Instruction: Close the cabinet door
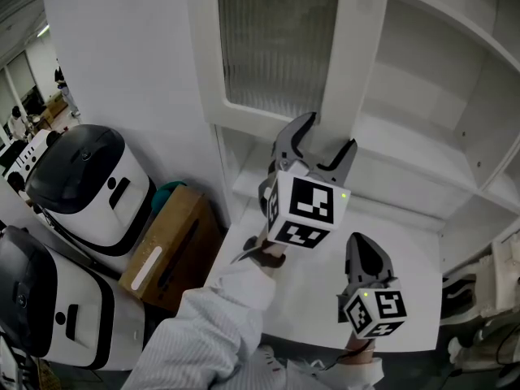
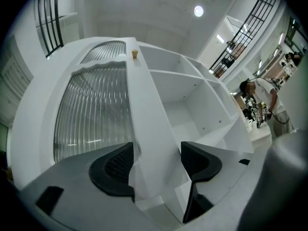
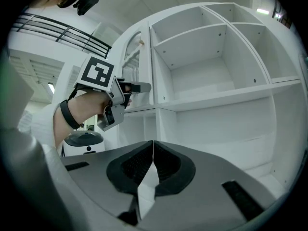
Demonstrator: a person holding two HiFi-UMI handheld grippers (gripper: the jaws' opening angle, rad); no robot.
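Note:
The white cabinet [image 1: 431, 136] stands open, its shelves bare. Its door [image 1: 276, 47], with a ribbed glass pane and a small brown knob [image 2: 134, 54], swings out toward me. My left gripper [image 1: 323, 143] is open and straddles the door's free edge [image 2: 155, 143]; the left pad [image 2: 118, 165] lies against the glass side, and the right one sits just off the inner side. In the right gripper view, the left gripper [image 3: 139, 86] is at the door's edge. My right gripper [image 1: 363, 260] hangs lower, over the white ledge [image 1: 317, 307], shut and empty.
Two white-and-black machines [image 1: 89, 185] stand on the floor at the left, with a brown cardboard box [image 1: 175, 246] beside them. A person [image 2: 262, 102] stands far off at the right in the left gripper view. The cabinet's lower shelves [image 3: 231, 124] are bare.

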